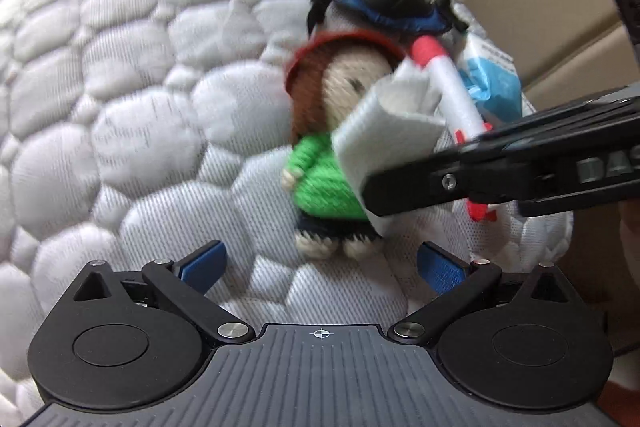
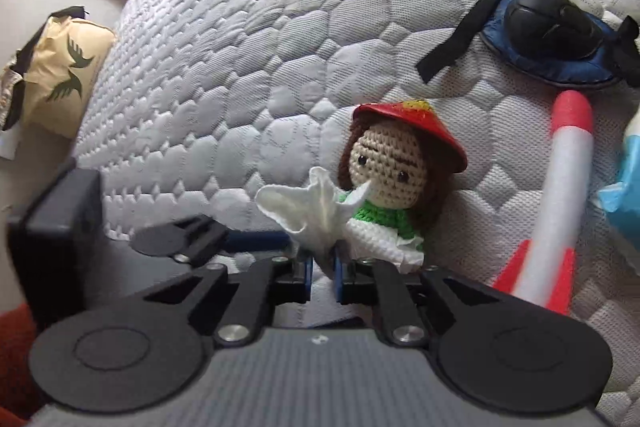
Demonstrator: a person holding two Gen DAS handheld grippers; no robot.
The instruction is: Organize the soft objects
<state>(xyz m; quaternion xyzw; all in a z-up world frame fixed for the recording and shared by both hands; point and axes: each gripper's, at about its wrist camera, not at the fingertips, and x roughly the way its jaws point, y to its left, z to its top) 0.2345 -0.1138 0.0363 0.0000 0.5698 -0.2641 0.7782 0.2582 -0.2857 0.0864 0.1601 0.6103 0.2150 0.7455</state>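
Step in hand: you hold a white cloth (image 2: 320, 215) in the right gripper (image 2: 323, 277), just above the quilted mattress (image 2: 224, 75); it looks like you are carrying or setting it down as part of sorting the soft things.
Right jaws: closed on the cloth, pinching its lower bunch between the blue pads, with the free folds fanning upward.
Left jaws: you have the left gripper (image 1: 320, 265) spread wide and empty, hovering over the mattress just in front of the doll's feet.
Where the cloth is: in the air, in front of the crochet doll (image 2: 394, 183), overlapping its green body in both views; whether it touches the doll you cannot tell.
How to do it well: keep the pinch firm and low on the bunch, since the loose folds could drag across the doll and shift it. Move the cloth clear of the doll before lowering. Pick a bare patch of mattress, well apart from the toy rocket (image 2: 560, 195) and the blue sleep mask (image 2: 548, 39).
Right wrist view only: the doll's face and red hat, the pinch itself, and a tan bag (image 2: 60, 75) off the bed's far side.
Left wrist view only: the right gripper from the side, the doll's feet, a blue-and-white packet (image 1: 494, 79) behind the rocket, and the open left jaws. This view is blurred.
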